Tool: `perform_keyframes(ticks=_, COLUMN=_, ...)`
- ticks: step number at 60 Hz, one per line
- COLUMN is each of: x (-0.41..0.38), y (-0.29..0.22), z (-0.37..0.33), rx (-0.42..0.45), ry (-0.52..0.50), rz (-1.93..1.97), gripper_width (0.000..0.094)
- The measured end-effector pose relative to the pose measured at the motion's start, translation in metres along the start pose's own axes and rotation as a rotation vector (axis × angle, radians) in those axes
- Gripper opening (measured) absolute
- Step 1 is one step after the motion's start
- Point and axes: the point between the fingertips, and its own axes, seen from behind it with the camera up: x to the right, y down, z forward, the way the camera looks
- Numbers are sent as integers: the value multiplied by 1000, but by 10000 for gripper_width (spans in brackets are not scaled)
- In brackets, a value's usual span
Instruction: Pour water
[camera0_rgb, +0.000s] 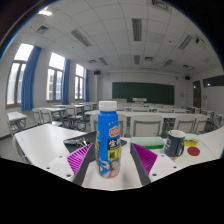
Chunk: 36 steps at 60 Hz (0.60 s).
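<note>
A clear plastic bottle (108, 138) with a blue cap and a blue and yellow label stands upright on the white table (55, 142). It sits between the fingers of my gripper (112, 152), with a gap on each side between it and the magenta pads (84, 158). The gripper is open. A dark cup (174, 144) stands on the same table, beyond the right finger and to the right of the bottle.
A small white object (195, 149) lies just right of the cup. Rows of classroom desks and chairs (140, 122) fill the room beyond the table. A green blackboard (142, 91) hangs on the far wall, and windows with blue curtains (32, 75) line the left side.
</note>
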Motion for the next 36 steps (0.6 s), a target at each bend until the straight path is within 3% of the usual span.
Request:
perform_keyframes(ticks=6, x=-10, y=3, z=42, rx=-20, ry=38, rz=-27, gripper_width=792)
perform_keyframes(ticks=7, x=18, y=9, z=44, rx=-19, ry=35, rz=-33, gripper_width=793)
perform_keyframes(ticks=10, x=-9, y=3, z=62, rx=-15, ry=60, rz=-51, gripper_width=778)
perform_keyframes(ticks=12, x=-8, y=7, z=70, rx=-31, ry=77, rz=-70, gripper_width=735)
perform_keyframes(ticks=14, x=-8, y=8, z=76, rx=-46, ry=96, rz=-79, gripper_width=603)
perform_keyframes(ticks=20, x=9, y=9, z=79, rx=-38, ry=150, rz=-19, gripper_width=525)
perform_keyframes(ticks=28, x=7, y=5, z=81, rx=-15, ry=124, rz=12, gripper_width=388)
perform_keyframes(ticks=36, x=16, y=0, z=82, rx=-27, ry=65, rz=170, gripper_width=384)
